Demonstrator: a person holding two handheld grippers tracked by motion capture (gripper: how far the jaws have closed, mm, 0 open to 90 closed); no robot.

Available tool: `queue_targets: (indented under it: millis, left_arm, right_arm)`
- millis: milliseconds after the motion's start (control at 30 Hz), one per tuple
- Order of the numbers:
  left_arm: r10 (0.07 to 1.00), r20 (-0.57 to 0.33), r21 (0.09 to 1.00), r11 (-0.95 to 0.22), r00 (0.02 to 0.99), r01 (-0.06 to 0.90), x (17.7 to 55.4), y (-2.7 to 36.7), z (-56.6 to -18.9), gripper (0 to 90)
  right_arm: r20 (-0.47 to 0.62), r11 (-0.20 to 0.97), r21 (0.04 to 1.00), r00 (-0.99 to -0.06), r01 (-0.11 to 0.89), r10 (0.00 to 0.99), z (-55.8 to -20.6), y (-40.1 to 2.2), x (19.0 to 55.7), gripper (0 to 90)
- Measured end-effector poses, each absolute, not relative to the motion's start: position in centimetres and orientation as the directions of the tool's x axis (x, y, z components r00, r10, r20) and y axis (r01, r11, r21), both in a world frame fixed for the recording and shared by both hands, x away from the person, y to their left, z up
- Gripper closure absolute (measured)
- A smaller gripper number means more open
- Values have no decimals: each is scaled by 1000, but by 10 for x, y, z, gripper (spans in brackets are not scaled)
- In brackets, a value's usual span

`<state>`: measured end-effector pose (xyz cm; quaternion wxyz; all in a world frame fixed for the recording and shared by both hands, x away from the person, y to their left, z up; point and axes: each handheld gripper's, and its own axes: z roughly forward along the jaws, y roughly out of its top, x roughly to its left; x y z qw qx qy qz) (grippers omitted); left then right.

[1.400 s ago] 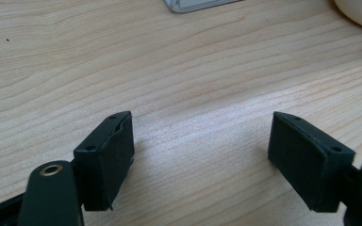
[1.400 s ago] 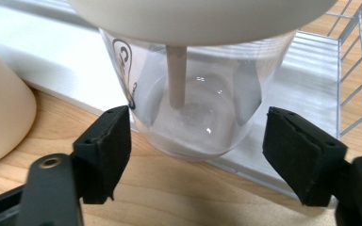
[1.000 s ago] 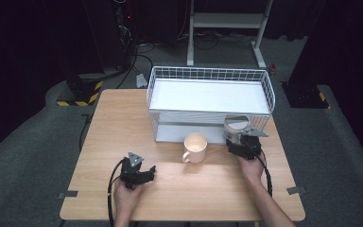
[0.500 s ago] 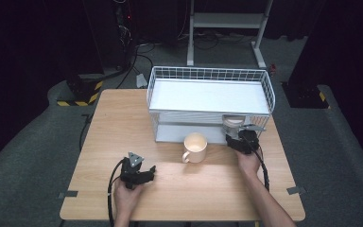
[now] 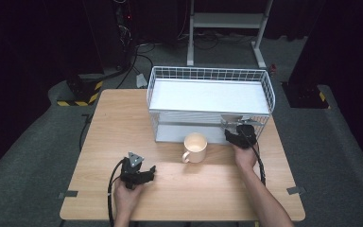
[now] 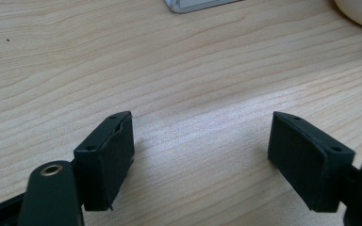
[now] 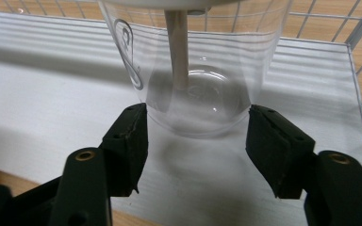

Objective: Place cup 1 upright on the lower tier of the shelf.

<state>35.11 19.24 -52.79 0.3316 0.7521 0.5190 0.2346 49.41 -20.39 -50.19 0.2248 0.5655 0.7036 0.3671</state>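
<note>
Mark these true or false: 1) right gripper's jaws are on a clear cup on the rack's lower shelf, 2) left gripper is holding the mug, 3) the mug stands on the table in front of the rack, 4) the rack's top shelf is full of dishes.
1) True. The right gripper has its jaws pressed on both sides of the clear cup, low on its wall, on the lower shelf of the wire rack.
2) False. The left gripper has open jaws with bare table between them.
3) True. The mug stands on the table just in front of the rack.
4) False. The top shelf is bare.
</note>
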Motion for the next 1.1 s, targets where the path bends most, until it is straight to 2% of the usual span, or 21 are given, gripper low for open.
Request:
queue_targets:
  millis: [67, 100, 533, 800, 900, 1100]
  left_arm:
    - [936, 9, 742, -242, 351, 625, 351, 192, -528, 235]
    - [936, 8, 743, -241, 351, 624, 351, 192, -528, 234]
    - [936, 9, 743, -241, 351, 624, 351, 192, -528, 235]
    - [936, 11, 743, -243, 352, 623, 351, 192, -528, 235]
    - [936, 8, 744, -240, 351, 624, 351, 192, -528, 234]
    - [936, 9, 744, -241, 351, 624, 351, 192, -528, 235]
  right_arm:
    - [83, 119, 771, -283, 626, 956, -503, -205, 498, 398]
    - [95, 99, 760, -261, 642, 961, -502, -203, 498, 399]
    - [93, 99, 755, -255, 648, 962, -504, -202, 507, 418]
    - [86, 112, 770, -277, 628, 957, -497, -205, 501, 374]
    - [44, 162, 782, -313, 602, 949, -492, -206, 496, 356]
    - [65, 151, 794, -329, 589, 942, -489, -213, 485, 359]
